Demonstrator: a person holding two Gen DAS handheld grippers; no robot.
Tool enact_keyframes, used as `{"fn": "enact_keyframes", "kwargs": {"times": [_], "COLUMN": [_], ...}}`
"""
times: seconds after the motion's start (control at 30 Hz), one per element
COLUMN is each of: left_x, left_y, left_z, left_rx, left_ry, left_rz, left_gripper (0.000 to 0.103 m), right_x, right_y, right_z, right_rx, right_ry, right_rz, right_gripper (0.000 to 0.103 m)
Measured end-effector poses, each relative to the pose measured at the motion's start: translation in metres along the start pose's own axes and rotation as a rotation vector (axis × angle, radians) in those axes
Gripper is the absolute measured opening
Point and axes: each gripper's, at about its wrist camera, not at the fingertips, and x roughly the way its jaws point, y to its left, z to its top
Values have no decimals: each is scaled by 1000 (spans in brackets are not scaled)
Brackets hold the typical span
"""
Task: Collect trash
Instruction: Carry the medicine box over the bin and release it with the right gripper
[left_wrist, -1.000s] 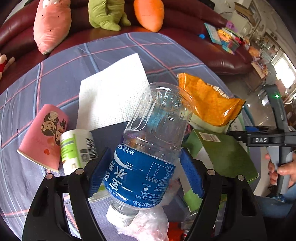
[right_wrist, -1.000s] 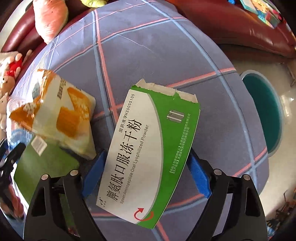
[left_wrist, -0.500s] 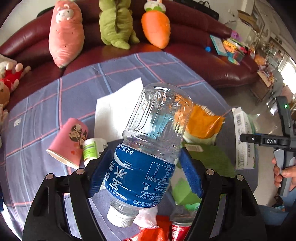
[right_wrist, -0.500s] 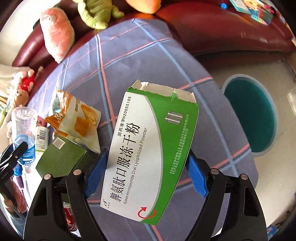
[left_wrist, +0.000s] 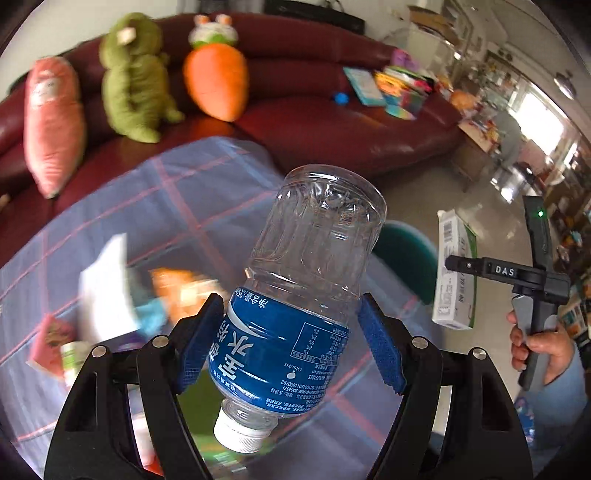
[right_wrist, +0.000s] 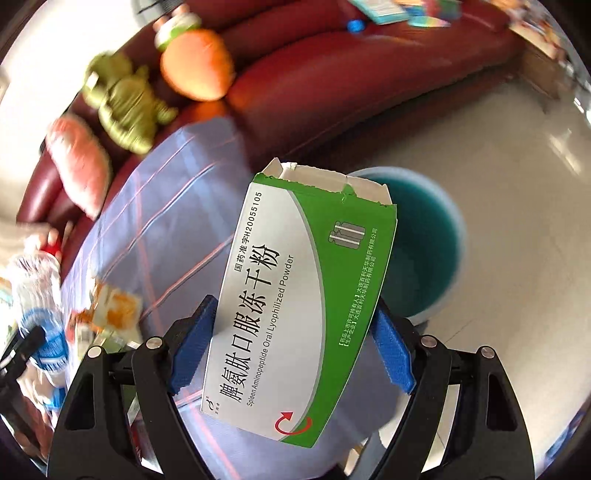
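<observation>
The left gripper (left_wrist: 290, 343) pinches a clear plastic water bottle (left_wrist: 306, 295) across its blue label, both blue pads (left_wrist: 199, 343) pressed to the label. The bottle is tilted, white cap (left_wrist: 242, 434) toward 6 o'clock and ribbed base toward 12 o'clock. It hangs above the checked tablecloth (left_wrist: 177, 195).

The right gripper (right_wrist: 291, 347) pinches a green-and-white medicine box (right_wrist: 295, 302) by its long edges, torn open end at 12 o'clock. Just past that end, toward 1 o'clock, the teal bin (right_wrist: 424, 251) stands on the pale floor (right_wrist: 517, 177), beside the table's edge. In the left wrist view the same bin (left_wrist: 406, 254) shows at 3 o'clock from the bottle, partly hidden behind it, with the box (left_wrist: 452, 269) and the right gripper (left_wrist: 452, 264) further out at 3 o'clock, gripped by a person's hand (left_wrist: 539, 347).

On the tablecloth, at 8 o'clock in the left wrist view, blurred litter lies together: a white paper towel (left_wrist: 105, 288), an orange snack bag (left_wrist: 177, 284) and a pink paper cup (left_wrist: 46, 339). 3 plush toys sit on the dark red sofa (left_wrist: 332, 122) at 11 o'clock: pink (left_wrist: 51, 122), green (left_wrist: 135, 77) and an orange carrot (left_wrist: 216, 81).
</observation>
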Motion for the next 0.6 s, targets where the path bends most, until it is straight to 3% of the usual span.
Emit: {"fn": "enact_keyframes", "kwargs": {"times": [0.1, 0.27, 0.47, 0.6], "left_x": [30, 75, 118, 134], "left_y": [-44, -87, -101, -96], "left_z": [12, 25, 33, 36], "left_rx": [56, 93, 45, 6], "left_ry": [39, 95, 161, 179], "left_rz": [-31, -73, -83, -87], "left_gripper": [75, 75, 75, 75], "right_x": [-6, 7, 50, 78], "right_y": [-41, -86, -104, -100], "right_z": [9, 27, 52, 63], "right_rx": [66, 103, 102, 92], "right_ry": [-30, -36, 11, 95], "right_rz": [-13, -62, -89, -49], "right_gripper": [77, 77, 79, 81]}}
